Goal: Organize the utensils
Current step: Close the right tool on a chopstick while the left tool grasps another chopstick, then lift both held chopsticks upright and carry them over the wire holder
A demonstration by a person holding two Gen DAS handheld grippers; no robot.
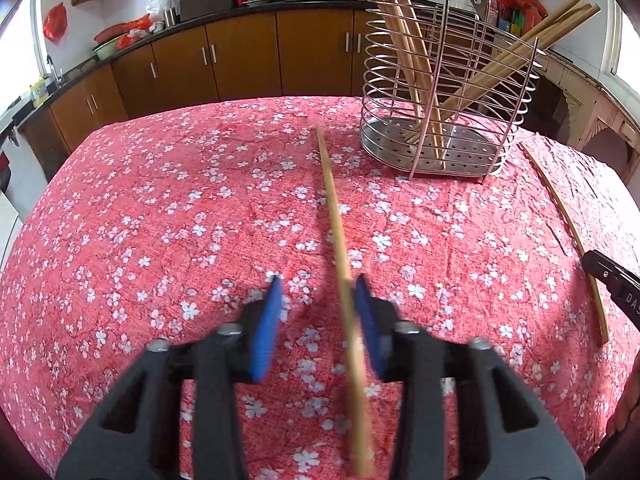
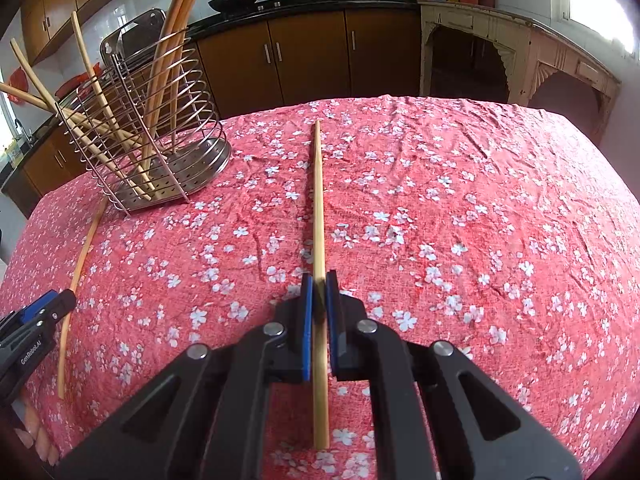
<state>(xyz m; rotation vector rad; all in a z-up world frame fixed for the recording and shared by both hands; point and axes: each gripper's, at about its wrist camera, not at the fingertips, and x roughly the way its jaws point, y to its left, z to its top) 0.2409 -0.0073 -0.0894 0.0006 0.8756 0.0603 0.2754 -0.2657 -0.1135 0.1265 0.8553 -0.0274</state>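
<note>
My right tool (image 2: 319, 280) is clamped on a chopstick (image 2: 319, 208) right of the wire holder (image 2: 152, 140). My left tool (image 1: 316, 284) stands apart around another chopstick (image 1: 336, 220), touching one pad only, so it may roll away. Readable: "GenRobot.AI" on the left tool; "DAS" on the right.

White lettering "GenRobot.AI" stands on the black body of the left gripper (image 2: 50, 305), at the left edge of the right wrist view. White letters "DAS", cut off by the frame edge, stand on the right gripper (image 1: 612, 280) body in the left wrist view.
</note>
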